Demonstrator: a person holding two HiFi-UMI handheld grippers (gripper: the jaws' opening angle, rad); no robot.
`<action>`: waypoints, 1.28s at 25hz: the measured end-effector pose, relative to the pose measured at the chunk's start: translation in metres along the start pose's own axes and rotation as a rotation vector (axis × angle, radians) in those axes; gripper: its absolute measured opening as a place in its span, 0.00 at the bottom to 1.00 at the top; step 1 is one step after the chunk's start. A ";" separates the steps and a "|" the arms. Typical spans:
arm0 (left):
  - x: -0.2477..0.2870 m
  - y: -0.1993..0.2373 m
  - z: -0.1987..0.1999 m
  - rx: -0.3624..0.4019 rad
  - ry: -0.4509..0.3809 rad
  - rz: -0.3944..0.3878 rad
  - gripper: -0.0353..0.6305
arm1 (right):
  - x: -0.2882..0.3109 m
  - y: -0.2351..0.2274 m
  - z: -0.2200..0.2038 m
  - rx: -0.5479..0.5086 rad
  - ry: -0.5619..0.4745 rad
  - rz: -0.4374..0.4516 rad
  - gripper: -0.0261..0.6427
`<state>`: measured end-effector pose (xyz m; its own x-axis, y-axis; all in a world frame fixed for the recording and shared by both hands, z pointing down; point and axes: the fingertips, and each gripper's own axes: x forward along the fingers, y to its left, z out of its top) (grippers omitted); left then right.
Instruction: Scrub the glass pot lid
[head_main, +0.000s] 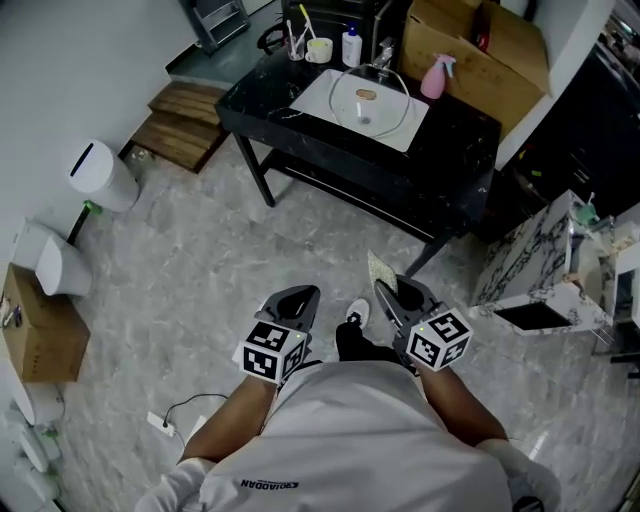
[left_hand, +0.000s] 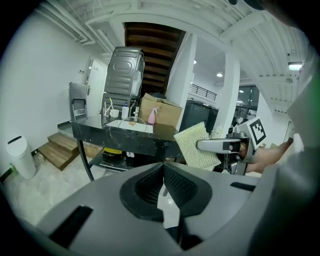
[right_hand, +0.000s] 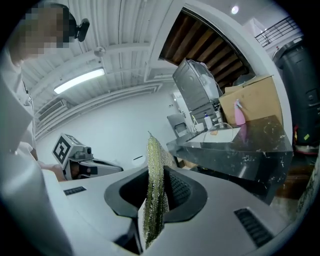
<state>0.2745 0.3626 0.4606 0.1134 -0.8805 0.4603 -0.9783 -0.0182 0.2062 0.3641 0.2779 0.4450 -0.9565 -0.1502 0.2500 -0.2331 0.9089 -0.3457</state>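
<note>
The glass pot lid (head_main: 368, 102) lies in a white sink (head_main: 322, 95) set in a black marble table (head_main: 450, 160), far ahead of me. Both grippers hang near my waist, well short of the table. My right gripper (head_main: 392, 294) is shut on a yellow-green scouring pad (right_hand: 154, 192), which stands edge-on between its jaws; the same scouring pad (left_hand: 198, 146) shows flat in the left gripper view. My left gripper (head_main: 296, 303) is shut with nothing in it.
On the table stand a pink spray bottle (head_main: 436, 76), a white bottle (head_main: 351, 47) and a cup with brushes (head_main: 318, 49). A cardboard box (head_main: 480, 55) sits behind. Wooden steps (head_main: 182, 122) and a white bin (head_main: 100, 176) are at left, a marble-patterned cabinet (head_main: 535, 265) at right.
</note>
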 end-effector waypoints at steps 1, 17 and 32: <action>0.013 0.009 0.010 0.001 0.002 0.004 0.08 | 0.011 -0.012 0.009 -0.005 -0.001 0.004 0.16; 0.200 0.094 0.163 0.077 -0.024 -0.027 0.08 | 0.121 -0.190 0.130 -0.051 -0.039 -0.029 0.16; 0.293 0.160 0.196 0.068 0.004 -0.124 0.08 | 0.181 -0.275 0.148 -0.023 -0.004 -0.151 0.16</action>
<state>0.1170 0.0089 0.4592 0.2347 -0.8677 0.4382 -0.9662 -0.1590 0.2027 0.2290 -0.0566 0.4517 -0.9114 -0.2877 0.2943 -0.3707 0.8845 -0.2834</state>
